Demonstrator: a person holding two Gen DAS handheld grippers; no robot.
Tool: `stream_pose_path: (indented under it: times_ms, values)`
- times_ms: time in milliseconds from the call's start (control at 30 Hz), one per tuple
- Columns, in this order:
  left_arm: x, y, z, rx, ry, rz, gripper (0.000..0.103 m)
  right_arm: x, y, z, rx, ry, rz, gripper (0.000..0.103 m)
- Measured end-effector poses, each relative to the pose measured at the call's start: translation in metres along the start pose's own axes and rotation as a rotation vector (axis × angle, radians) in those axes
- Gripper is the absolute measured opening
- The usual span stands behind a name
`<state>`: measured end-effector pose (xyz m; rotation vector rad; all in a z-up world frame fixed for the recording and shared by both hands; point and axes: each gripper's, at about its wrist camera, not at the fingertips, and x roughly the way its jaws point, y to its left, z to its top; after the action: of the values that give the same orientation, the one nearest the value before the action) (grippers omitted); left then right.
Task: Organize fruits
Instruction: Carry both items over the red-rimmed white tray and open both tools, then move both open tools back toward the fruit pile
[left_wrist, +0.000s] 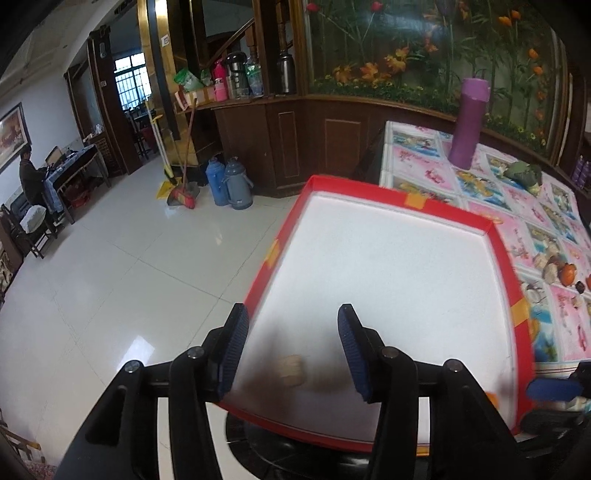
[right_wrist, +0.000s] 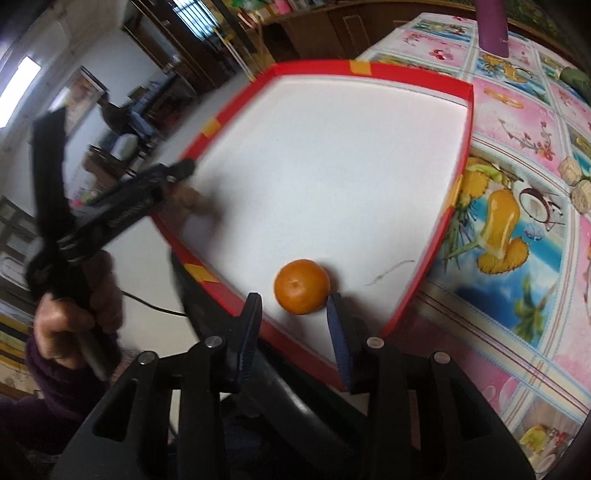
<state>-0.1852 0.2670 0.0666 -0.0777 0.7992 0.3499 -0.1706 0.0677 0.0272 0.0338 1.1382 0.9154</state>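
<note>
Resting on the white floor of the red-rimmed tray (right_wrist: 436, 84) are two items: an orange (right_wrist: 302, 286) near the tray's front edge and a small tan ridged piece (left_wrist: 292, 370) near the left edge, somewhat blurred in both views.

The left hand-held gripper (left_wrist: 291, 352) hangs over the tan piece with its blue-padded fingers apart; the piece lies on the tray floor between and below them, not touched by either pad. From the right wrist view, a hand (right_wrist: 64, 325) grips this tool's handle.

The right hand-held gripper (right_wrist: 295, 332) has its fingers apart as well. The orange sits just ahead of the fingertips; the right pad is at or very near its side, the left pad stands clear. Contact cannot be confirmed.

The tray sits on a bench covered by a pink and blue patterned cloth (right_wrist: 517, 221). On the cloth to the right of the tray lie more tan pieces (right_wrist: 576, 184) and other small fruits (left_wrist: 561, 271). A purple flask (left_wrist: 469, 122) stands upright farther back.
</note>
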Motion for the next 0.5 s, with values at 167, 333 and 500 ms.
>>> stream_pose_path:
  times_ms: [167,333,500]
  values:
    - [-0.016,-0.047,0.010,0.082,-0.035,-0.101,0.056,-0.066,-0.012,-0.009,-0.061,-0.202,-0.062,0.042]
    - [-0.019,-0.114,0.015,0.197,-0.021,-0.229,0.056,-0.115,-0.082,-0.028,0.068,-0.291,-0.217,0.046]
    - [-0.018,-0.169,0.011,0.292,0.007,-0.302,0.056,-0.160,-0.161,-0.055,0.243,-0.329,-0.349,0.046]
